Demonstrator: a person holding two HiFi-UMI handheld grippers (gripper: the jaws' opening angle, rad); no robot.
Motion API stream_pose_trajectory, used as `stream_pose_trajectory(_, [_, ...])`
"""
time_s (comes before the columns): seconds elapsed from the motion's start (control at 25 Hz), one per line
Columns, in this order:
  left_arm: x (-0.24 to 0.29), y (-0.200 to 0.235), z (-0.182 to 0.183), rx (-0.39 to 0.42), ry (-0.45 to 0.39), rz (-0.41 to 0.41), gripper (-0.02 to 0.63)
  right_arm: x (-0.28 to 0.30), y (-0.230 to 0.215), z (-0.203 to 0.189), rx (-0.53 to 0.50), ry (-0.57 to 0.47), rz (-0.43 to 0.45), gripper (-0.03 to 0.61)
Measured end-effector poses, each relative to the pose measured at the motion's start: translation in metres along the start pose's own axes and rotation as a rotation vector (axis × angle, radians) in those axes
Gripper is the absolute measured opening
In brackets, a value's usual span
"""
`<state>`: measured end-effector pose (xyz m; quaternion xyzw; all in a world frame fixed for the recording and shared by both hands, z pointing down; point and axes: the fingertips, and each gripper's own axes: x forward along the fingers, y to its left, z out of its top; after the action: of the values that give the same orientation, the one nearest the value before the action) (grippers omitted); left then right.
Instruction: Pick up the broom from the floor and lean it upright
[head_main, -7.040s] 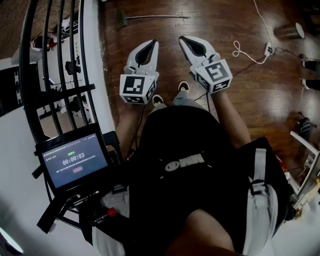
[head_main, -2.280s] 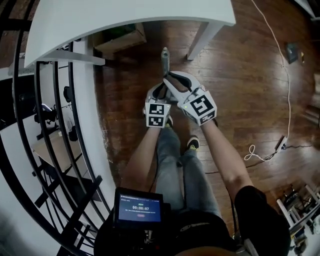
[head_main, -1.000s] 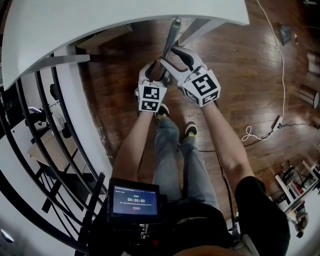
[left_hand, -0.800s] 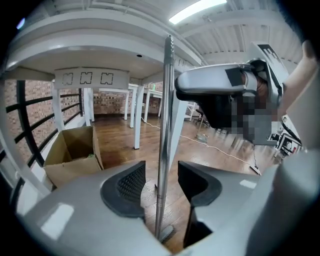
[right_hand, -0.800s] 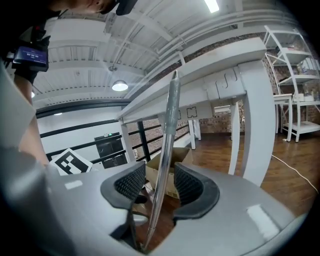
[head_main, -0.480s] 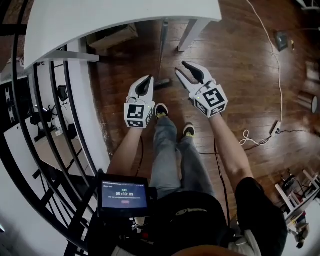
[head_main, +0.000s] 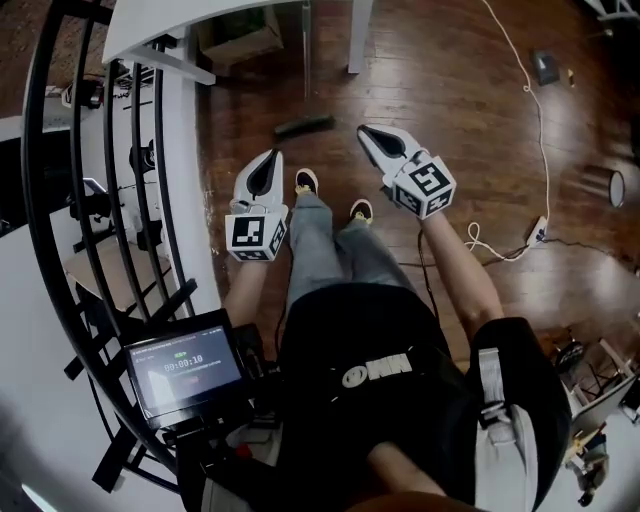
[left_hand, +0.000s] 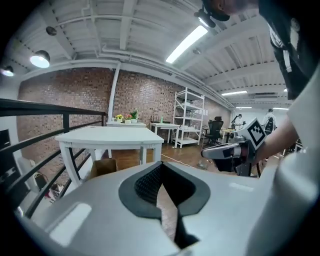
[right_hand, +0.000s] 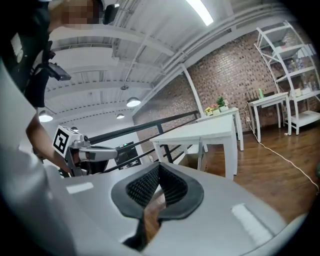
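Note:
The broom stands upright on the wood floor, its dark head (head_main: 303, 127) down and its thin handle (head_main: 305, 55) rising against the edge of the white table (head_main: 170, 25). My left gripper (head_main: 271, 160) hangs below and left of the broom head, shut and empty. To the right of the head, my right gripper (head_main: 366, 133) is also shut with nothing in it. Neither touches the broom. In the left gripper view the closed pads (left_hand: 150, 182) face the table (left_hand: 107, 135); the right gripper view shows its pads (right_hand: 150, 187) together.
A black railing (head_main: 100, 150) runs along the left. A cardboard box (head_main: 240, 35) sits under the table. A white cable (head_main: 520, 100) and a power strip (head_main: 537, 232) lie on the floor at the right. The person's feet (head_main: 305, 182) stand between the grippers.
Both grippers came off the broom handle, drew back toward the person and apart, rose, and closed. The broom stays leaning against the table.

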<state>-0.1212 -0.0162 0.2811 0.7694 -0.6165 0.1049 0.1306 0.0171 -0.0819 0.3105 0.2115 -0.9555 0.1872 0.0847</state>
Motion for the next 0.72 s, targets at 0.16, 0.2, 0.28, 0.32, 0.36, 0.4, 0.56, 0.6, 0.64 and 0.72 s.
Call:
stream_pose_trajectory(0.16, [-0.034,-0.031,0.029,0.025,-0.03,-0.009,0.015,-0.029,0.026,0.016,0.014,-0.029,0.019,0.003])
stream_pose_trajectory(0.2, [-0.039,-0.036,0.035,0.039,-0.038,-0.014,0.015,-0.033,0.032,0.02,0.015,-0.039,0.025,0.003])
stream_pose_trajectory(0.28, [-0.045,-0.041,0.049,0.07,-0.055,-0.021,0.015,-0.036,0.043,0.03,0.011,-0.06,0.027,0.003])
stream_pose_trajectory(0.32, [-0.049,-0.042,0.058,0.08,-0.066,-0.025,0.015,-0.038,0.05,0.035,0.011,-0.075,0.026,0.003])
stream_pose_trajectory(0.36, [-0.054,-0.042,0.066,0.082,-0.078,-0.029,0.015,-0.04,0.059,0.039,0.01,-0.087,0.026,0.003])
stream_pose_trajectory(0.4, [-0.06,-0.042,0.074,0.081,-0.091,-0.034,0.015,-0.041,0.069,0.041,0.007,-0.094,0.024,0.003])
stream_pose_trajectory(0.56, [-0.099,-0.051,0.083,0.103,-0.148,-0.062,0.015,-0.056,0.119,0.034,-0.027,-0.105,0.018,0.003])
stream_pose_trajectory(0.6, [-0.114,-0.054,0.084,0.11,-0.164,-0.061,0.015,-0.061,0.135,0.033,-0.04,-0.111,0.021,0.003])
stream_pose_trajectory(0.64, [-0.13,-0.057,0.084,0.114,-0.18,-0.06,0.015,-0.066,0.152,0.033,-0.055,-0.118,0.023,0.003])
stream_pose_trajectory(0.72, [-0.158,-0.061,0.083,0.128,-0.195,-0.068,0.015,-0.072,0.186,0.037,-0.094,-0.132,0.017,0.003])
